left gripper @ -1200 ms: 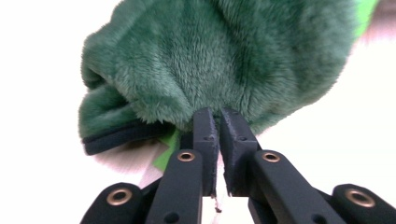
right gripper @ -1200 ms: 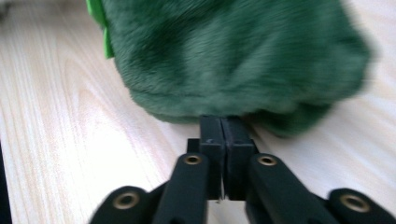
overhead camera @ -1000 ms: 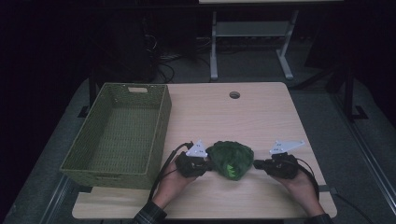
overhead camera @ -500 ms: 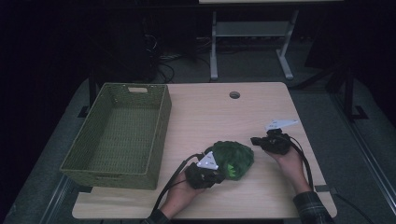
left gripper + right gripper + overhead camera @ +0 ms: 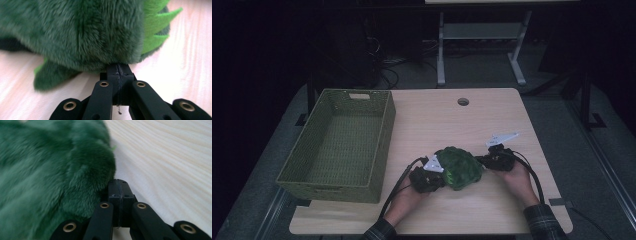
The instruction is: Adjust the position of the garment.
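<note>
I see both the left gripper (image 5: 117, 72) and right gripper (image 5: 118, 188) fully closed, tips apparently pressing the green plush toy (image 5: 458, 167) near the table's (image 5: 492, 215) front edge.

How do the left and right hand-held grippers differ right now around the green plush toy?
The left hand-held gripper sits at the green plush toy's near-left side, closer to the table's front edge; the right hand-held gripper sits at its right side, farther back. The left one's tips run under the fur below light green felt spikes; the right one's tips lie beside plain fur. Both have jaws shut and rest against the toy.
</note>
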The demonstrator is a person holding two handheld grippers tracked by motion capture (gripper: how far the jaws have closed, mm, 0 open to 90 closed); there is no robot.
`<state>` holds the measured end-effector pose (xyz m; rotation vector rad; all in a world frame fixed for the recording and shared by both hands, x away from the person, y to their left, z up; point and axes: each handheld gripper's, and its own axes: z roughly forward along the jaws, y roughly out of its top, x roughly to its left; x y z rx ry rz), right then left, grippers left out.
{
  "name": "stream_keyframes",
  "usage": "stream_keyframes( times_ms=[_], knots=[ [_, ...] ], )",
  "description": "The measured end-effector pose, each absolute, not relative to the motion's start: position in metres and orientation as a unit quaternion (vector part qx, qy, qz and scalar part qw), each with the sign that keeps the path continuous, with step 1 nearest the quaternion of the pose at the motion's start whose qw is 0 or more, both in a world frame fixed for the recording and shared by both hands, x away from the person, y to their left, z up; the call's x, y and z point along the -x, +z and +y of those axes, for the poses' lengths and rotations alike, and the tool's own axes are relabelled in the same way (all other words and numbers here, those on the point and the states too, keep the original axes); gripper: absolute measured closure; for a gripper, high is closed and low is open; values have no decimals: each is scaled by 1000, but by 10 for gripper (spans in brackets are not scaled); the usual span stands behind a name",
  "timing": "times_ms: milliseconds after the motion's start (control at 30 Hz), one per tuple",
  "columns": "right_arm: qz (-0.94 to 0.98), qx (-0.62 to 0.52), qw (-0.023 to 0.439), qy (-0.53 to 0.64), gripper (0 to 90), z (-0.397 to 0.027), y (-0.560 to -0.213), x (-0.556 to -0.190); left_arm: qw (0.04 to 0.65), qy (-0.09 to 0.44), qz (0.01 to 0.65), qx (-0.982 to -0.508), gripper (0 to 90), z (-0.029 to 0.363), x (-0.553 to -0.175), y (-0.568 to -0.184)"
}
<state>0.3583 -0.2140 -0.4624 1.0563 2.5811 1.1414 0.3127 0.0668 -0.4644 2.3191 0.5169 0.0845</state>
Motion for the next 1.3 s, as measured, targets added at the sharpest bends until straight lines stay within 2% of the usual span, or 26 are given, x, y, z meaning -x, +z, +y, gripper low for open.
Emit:
stream_keyframes(
  times_ms=[400,500,567,667,767,900,1000,1067,1200,1300],
  knots=[
    [865,-322,38,384,899,-215,-463,-318,361,56,224,-903,898,83,-330,-464],
    [864,-320,48,387,880,-216,-464,-311,364,55,231,-900,896,86,-331,-464],
    [857,-337,56,386,811,-221,-464,-309,365,57,231,-900,880,90,-329,-459],
    [839,-364,87,395,651,-234,-466,-309,367,55,234,-899,833,95,-325,-451],
    [827,-389,119,387,480,-245,-468,-309,365,57,227,-901,759,100,-318,-443],
    [821,-409,167,362,268,-254,-472,-310,364,55,212,-905,614,106,-312,-436],
    [812,-440,190,332,165,-257,-477,-314,365,55,208,-906,493,110,-309,-432],
    [809,-447,188,334,141,-260,-478,-316,371,53,206,-904,408,111,-310,-428],
    [801,-456,178,345,52,-264,-483,-320,372,54,197,-905,293,108,-311,-419],
    [802,-459,176,338,34,-265,-483,-321,371,55,186,-908,242,101,-312,-411]
  ],
)
